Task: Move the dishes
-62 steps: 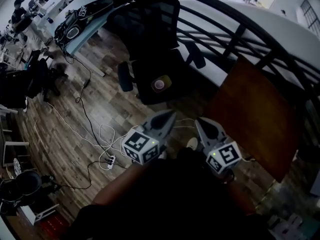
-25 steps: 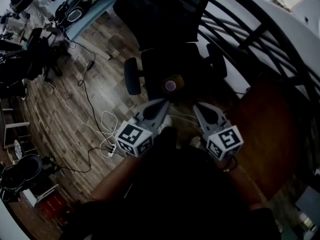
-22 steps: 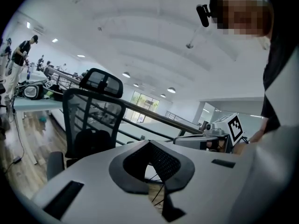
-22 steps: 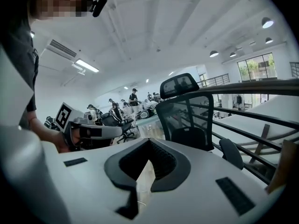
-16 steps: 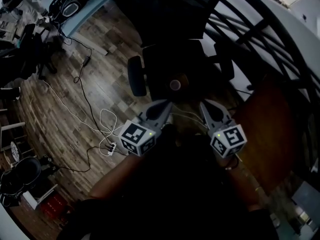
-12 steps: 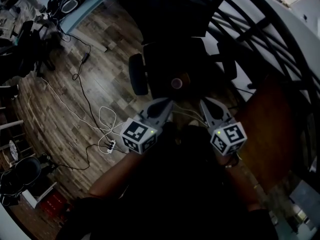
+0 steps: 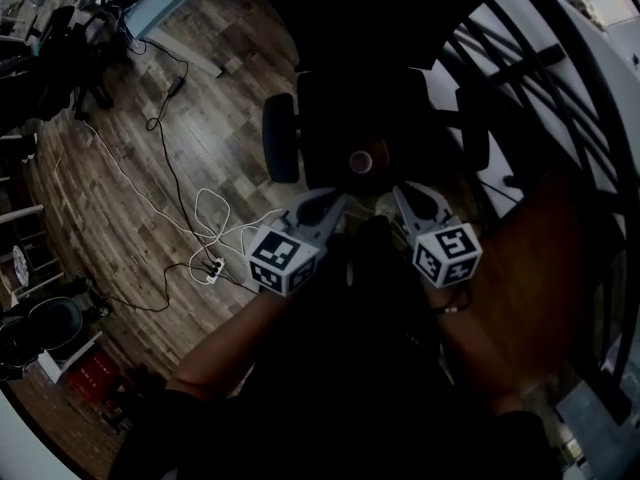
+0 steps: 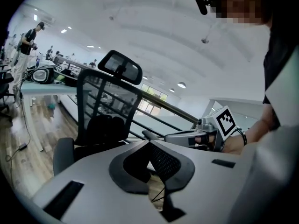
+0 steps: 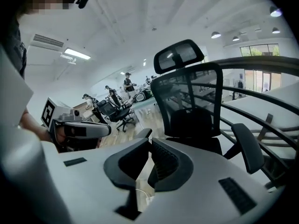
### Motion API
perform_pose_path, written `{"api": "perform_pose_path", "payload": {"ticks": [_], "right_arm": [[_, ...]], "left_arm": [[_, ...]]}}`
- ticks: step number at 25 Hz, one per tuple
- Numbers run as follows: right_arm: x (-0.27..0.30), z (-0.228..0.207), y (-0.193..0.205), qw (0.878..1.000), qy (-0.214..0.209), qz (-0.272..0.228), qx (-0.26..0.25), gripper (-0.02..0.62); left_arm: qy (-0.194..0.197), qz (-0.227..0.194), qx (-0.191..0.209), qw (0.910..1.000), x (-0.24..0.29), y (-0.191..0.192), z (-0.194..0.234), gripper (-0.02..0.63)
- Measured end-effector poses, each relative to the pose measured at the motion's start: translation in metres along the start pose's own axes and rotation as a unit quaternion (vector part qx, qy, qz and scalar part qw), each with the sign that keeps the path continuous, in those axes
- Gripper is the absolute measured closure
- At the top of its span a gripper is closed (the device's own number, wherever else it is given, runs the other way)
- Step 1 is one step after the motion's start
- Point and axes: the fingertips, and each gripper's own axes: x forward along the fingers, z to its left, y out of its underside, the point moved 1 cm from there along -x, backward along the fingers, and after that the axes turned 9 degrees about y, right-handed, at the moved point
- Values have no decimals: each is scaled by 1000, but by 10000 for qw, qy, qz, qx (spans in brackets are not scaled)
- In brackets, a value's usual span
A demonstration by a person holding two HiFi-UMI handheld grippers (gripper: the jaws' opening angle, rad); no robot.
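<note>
Head view: left gripper closed, empty; right gripper just easing open, jaws nearly touching, empty; office chair ahead.

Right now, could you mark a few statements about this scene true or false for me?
A black office chair stands close ahead. True.
The left gripper holds a plate. False: its fingers are together with nothing between them.
A white power strip lies on the wooden floor. True.
The chair's seat is bare. False: a small round object sits on it.
</note>
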Motion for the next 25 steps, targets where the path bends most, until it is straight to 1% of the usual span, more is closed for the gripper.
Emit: {"api": "perform_pose_path", "payload": {"ticks": [2, 4, 8, 11, 14, 17, 20, 25], "right_arm": [[14, -5, 9, 9998, -98, 166, -107, 580], [29, -13, 23, 9990, -169, 366, -184, 578], [53, -31, 53, 9964, -285, 796, -116, 554], [74, -47, 67, 9937, -292, 1076, -137, 532], [98, -60, 83, 9902, -302, 1352, -167, 522], [117, -70, 96, 9874, -301, 1545, -158, 515], [136, -74, 108, 9849, -334, 1696, -111, 511], [159, -78, 141, 9796, -385, 1971, -68, 503]], "left_arm": [[-97, 49, -38, 9999, 7, 7, 9, 617], [-184, 158, 33, 9997, 15, 16, 20, 617], [-413, 406, 25, 9983, 26, 37, 37, 617], [-549, 599, 192, 9965, 34, 45, 48, 617], [-640, 682, 47, 9956, 43, 56, 60, 617], [-644, 749, -97, 9951, 52, 64, 65, 617], [-647, 799, -182, 9945, 62, 72, 70, 617], [-690, 794, -514, 9931, 75, 93, 85, 615]]}}
